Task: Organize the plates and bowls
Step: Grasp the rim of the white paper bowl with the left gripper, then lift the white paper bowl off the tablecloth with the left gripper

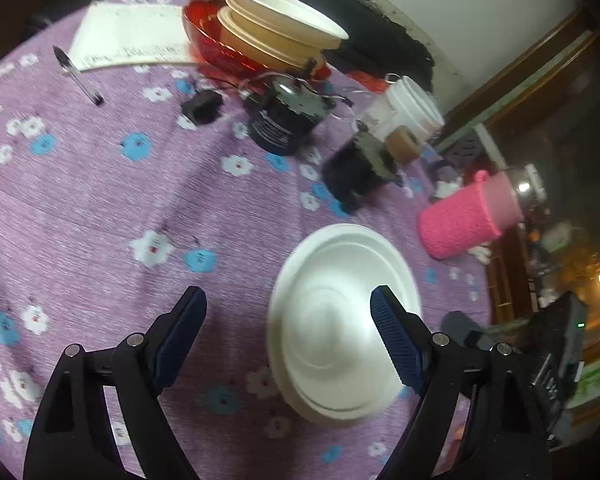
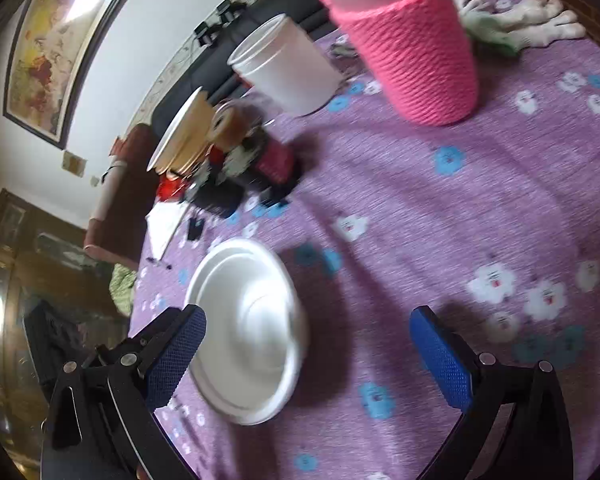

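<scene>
White bowl waits upside down on a flowered worktop

The overturned white bowl [image 1: 342, 328] sits near the purple cloth's [image 1: 100, 200] front edge; left gripper [image 1: 288, 308] and right gripper [image 2: 308, 322] both hover with fingers spread wide, gripping nothing. Tan bowls [image 1: 276, 28] nest in a red dish [image 1: 208, 40]. Writing on the paper [image 1: 128, 32] and black canister [image 1: 280, 120] is too blurred to read.

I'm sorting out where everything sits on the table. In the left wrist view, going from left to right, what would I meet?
Pen → sheet of paper → red bowl → stacked beige bowls → white plate → white tub → pink knitted cup.
</scene>
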Demonstrator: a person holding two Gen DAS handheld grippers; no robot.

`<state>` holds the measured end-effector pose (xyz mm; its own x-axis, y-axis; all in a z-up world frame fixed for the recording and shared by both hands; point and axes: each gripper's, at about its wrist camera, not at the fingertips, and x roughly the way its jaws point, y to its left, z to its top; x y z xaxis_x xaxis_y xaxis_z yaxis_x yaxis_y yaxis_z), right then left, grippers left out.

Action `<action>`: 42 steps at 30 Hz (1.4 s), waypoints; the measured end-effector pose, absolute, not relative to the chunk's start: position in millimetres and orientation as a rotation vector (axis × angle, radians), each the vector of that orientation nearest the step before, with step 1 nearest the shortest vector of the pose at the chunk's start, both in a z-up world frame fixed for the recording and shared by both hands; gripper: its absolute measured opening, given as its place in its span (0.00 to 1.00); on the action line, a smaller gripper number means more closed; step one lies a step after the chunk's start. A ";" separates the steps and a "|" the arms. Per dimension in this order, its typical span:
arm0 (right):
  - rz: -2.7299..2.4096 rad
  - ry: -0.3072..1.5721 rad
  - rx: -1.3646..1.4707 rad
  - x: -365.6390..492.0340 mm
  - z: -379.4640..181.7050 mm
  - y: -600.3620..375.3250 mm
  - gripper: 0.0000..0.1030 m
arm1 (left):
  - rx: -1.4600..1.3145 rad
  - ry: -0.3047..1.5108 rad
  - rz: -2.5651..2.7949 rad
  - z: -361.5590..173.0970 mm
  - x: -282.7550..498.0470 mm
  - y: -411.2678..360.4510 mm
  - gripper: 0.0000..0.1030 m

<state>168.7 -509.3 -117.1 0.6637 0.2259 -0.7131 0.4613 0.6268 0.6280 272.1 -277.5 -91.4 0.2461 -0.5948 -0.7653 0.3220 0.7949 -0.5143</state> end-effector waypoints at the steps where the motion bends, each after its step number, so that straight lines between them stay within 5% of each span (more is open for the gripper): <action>1: -0.139 0.858 0.927 169.6 -118.6 -507.8 0.99 | -0.277 1.170 -0.640 -91.9 272.6 -278.1 0.82; 10: -0.017 0.776 1.121 172.3 -138.5 -505.5 0.98 | -0.159 1.132 -0.541 -95.1 270.2 -285.2 0.81; 13: -0.045 0.787 1.098 174.6 -140.9 -502.3 0.88 | -0.123 1.125 -0.524 -98.2 268.6 -287.4 0.81; 18: -0.072 0.811 1.087 177.3 -147.0 -498.6 0.76 | -0.072 1.108 -0.477 -102.1 267.3 -290.0 0.62; 23: -0.100 0.813 1.040 179.1 -145.3 -493.3 0.72 | -0.014 1.085 -0.436 -105.0 262.5 -294.6 0.27; 25: -0.112 0.818 1.016 179.7 -144.8 -491.7 0.69 | -0.001 1.083 -0.443 -106.1 259.9 -298.1 0.22; 28: -0.121 0.823 0.996 181.0 -145.6 -489.9 0.61 | -0.001 1.086 -0.460 -107.5 257.7 -299.7 0.18; 33: -0.126 0.858 0.971 184.9 -149.5 -487.3 0.14 | -0.026 1.082 -0.503 -100.4 255.1 -299.7 0.11; 42: -0.151 0.867 0.976 182.5 -148.9 -485.2 0.13 | -0.026 1.064 -0.514 -92.5 250.7 -301.4 0.11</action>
<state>182.5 -485.2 -148.9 0.6655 0.2540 -0.7018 0.4770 0.5784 0.6617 250.7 -301.4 -92.5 0.3795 -0.4152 -0.8268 0.3903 0.8821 -0.2638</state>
